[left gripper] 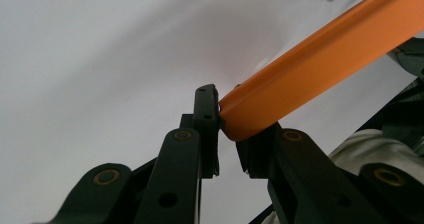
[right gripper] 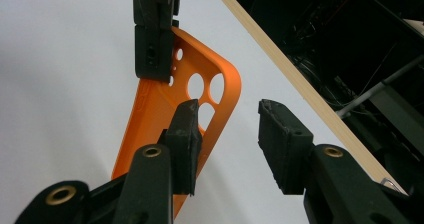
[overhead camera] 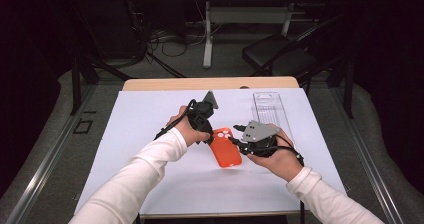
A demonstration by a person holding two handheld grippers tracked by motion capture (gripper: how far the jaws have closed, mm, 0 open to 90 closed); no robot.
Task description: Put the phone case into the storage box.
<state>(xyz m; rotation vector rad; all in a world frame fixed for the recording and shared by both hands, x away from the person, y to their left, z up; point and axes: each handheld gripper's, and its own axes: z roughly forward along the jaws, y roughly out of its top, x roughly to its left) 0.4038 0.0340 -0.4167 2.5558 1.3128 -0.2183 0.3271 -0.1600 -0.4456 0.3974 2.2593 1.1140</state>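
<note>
An orange phone case with camera holes sits at the middle of the white mat. My left gripper comes from the left and is shut on the case's edge near the camera holes. In the left gripper view the jaws pinch the corner of the case, which is lifted off the mat. My right gripper is at the case's right side. In the right gripper view its jaws stand apart around the case's upper corner without pressing it, and the left gripper clamps the case farther off.
A clear plastic package lies at the back right of the mat. The wooden table edge runs behind it. A dark chair and cables stand on the floor beyond. Both forearms wear white sleeves.
</note>
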